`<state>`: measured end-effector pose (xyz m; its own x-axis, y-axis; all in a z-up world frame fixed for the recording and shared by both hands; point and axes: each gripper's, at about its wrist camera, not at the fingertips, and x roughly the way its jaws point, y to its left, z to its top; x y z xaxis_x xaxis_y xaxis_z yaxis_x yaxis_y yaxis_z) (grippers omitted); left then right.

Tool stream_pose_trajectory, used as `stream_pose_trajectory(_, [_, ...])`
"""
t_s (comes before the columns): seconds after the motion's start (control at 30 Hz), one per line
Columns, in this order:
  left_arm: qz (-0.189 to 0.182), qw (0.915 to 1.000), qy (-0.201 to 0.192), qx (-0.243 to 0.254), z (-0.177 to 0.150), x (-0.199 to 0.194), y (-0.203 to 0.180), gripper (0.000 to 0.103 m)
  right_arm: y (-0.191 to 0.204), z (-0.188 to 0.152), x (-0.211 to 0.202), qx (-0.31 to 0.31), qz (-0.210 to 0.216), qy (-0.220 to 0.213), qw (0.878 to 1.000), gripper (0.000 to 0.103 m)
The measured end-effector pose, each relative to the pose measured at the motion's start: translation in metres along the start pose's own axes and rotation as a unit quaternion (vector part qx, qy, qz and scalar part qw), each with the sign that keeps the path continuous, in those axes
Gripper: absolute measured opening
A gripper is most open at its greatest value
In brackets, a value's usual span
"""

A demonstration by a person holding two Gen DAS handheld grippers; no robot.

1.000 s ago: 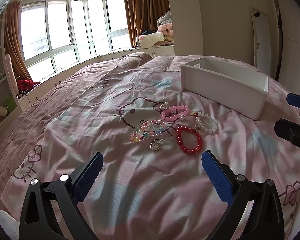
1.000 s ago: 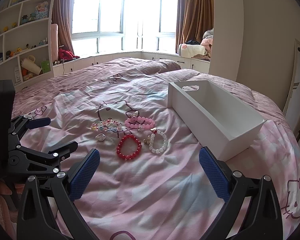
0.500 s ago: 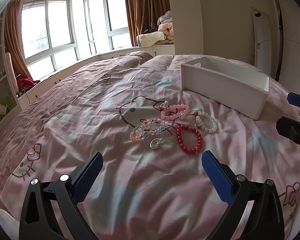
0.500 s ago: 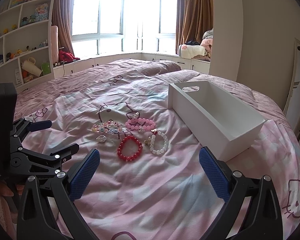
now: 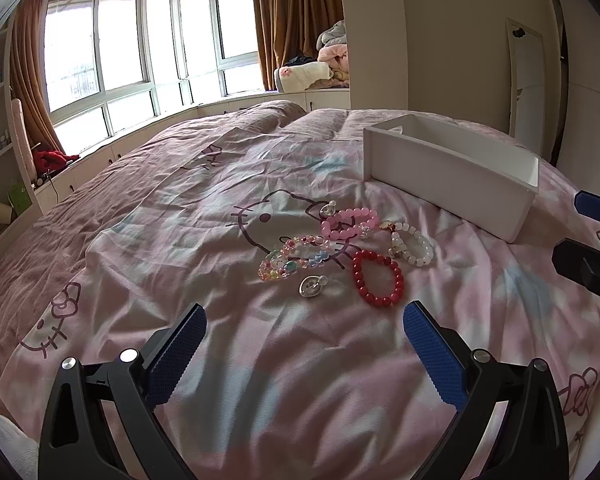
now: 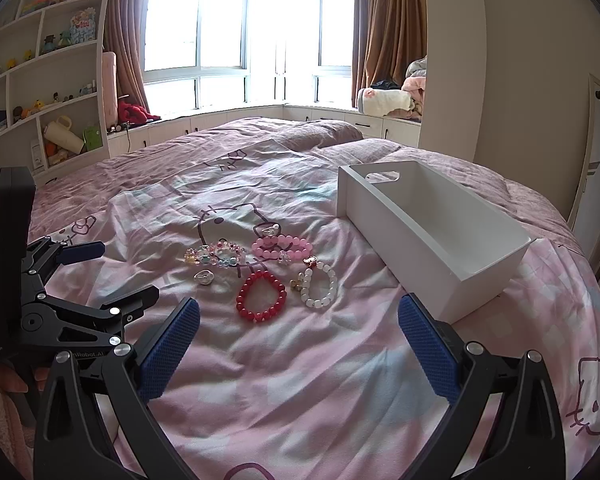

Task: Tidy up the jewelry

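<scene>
Several pieces of jewelry lie together on the pink bedspread: a red bead bracelet (image 5: pixel 377 278) (image 6: pixel 261 297), a white bead bracelet (image 5: pixel 413 243) (image 6: pixel 320 284), a pink bead bracelet (image 5: pixel 350 223) (image 6: pixel 282 247), a multicolour bead bracelet (image 5: pixel 294 258) (image 6: pixel 216 253) and a small silver charm (image 5: pixel 312 286) (image 6: pixel 204 277). An empty white box (image 5: pixel 448 174) (image 6: pixel 432 232) stands to their right. My left gripper (image 5: pixel 304 356) is open and empty, just short of the jewelry. My right gripper (image 6: pixel 298 350) is open and empty, near the red bracelet and the box's near end.
The bed (image 6: pixel 300 400) fills both views. The left gripper's body (image 6: pixel 52 304) shows at the left of the right wrist view. Shelves (image 6: pixel 40 80) with toys stand at far left; windows, curtains and a window seat with folded blankets (image 6: pixel 388 98) lie beyond.
</scene>
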<state>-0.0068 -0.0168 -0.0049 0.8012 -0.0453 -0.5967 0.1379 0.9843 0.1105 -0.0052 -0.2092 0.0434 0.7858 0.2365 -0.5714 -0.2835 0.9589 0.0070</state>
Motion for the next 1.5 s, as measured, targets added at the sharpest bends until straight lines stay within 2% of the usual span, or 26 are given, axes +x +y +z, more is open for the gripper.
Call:
stream_pose_trajectory(0.03, [0.000,1.0000,0.000,0.000,0.000,0.000,-0.003,0.100,0.000,0.000,0.000,0.000,-0.001,0.000,1.000,0.098])
stream_pose_trajectory(0.07, [-0.001,1.0000,-0.001,-0.004,0.001,0.002,0.014,0.100,0.000,-0.001,0.000,0.000,0.000,0.000,1.000,0.098])
stream_pose_trajectory(0.53, [0.001,1.0000,-0.004,-0.001,0.005,0.006,0.015,0.100,-0.004,0.002,0.009,0.006,-0.003,0.002,1.000,0.098])
stream_pose_trajectory(0.73, [0.001,1.0000,-0.006,-0.003,0.019,0.020,0.025,0.100,-0.009,0.016,0.032,0.006,-0.003,0.008,1.000,0.098])
stream_pose_trajectory(0.93, [-0.011,0.9998,0.003,-0.015,0.036,0.042,0.043,0.100,-0.013,0.026,0.069,0.001,0.004,0.032,0.999,0.098])
stream_pose_trajectory(1.1, [-0.045,0.9980,0.036,-0.026,0.046,0.074,0.060,0.100,-0.027,0.027,0.108,0.028,0.035,0.061,0.997,0.098])
stream_pose_trajectory(1.33, [-0.045,0.9951,0.083,-0.029,0.047,0.117,0.072,0.100,-0.037,0.021,0.158,0.010,-0.004,0.101,0.995,0.098])
stream_pose_trajectory(1.5, [-0.038,0.9926,0.113,-0.023,0.040,0.142,0.077,0.099,-0.041,0.012,0.184,0.012,-0.010,0.130,0.991,0.096])
